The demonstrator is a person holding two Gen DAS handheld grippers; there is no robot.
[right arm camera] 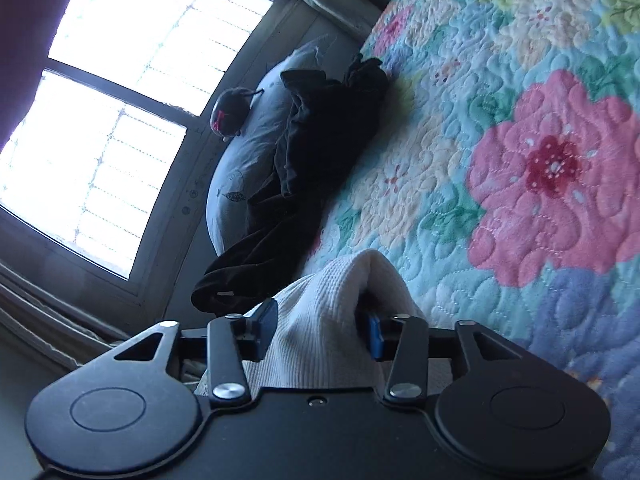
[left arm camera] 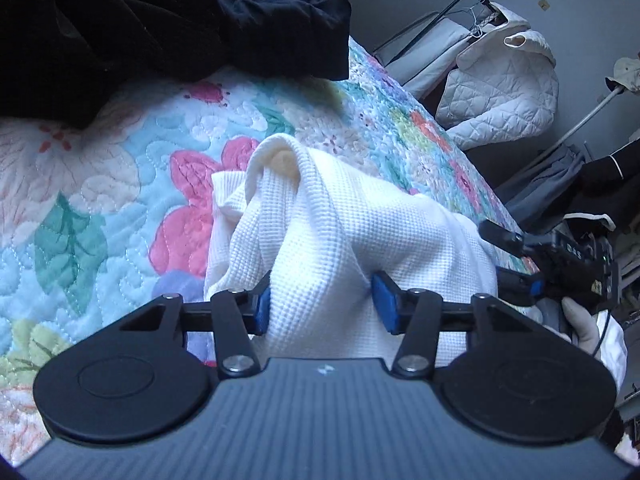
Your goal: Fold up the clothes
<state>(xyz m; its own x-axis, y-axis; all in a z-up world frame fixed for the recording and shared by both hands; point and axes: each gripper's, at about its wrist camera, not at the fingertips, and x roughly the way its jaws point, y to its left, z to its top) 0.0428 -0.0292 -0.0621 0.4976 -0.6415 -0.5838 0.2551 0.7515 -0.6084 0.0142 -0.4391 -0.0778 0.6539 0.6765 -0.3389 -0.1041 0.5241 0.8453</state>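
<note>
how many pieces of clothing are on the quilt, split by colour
White: 1, the waffle-knit garment, bunched between the fingers of the left gripper and the right gripper.
Black: 1 heap of dark clothes at the far side of the quilt; how many pieces it holds cannot be told.
Total: 2 groups, at least 2 pieces.

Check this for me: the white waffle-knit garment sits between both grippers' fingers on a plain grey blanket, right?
Not quite. The white waffle-knit garment lies on a floral quilt, not a plain grey blanket; the left wrist view shows its pink flowers. It does sit between both grippers' fingers.
</note>
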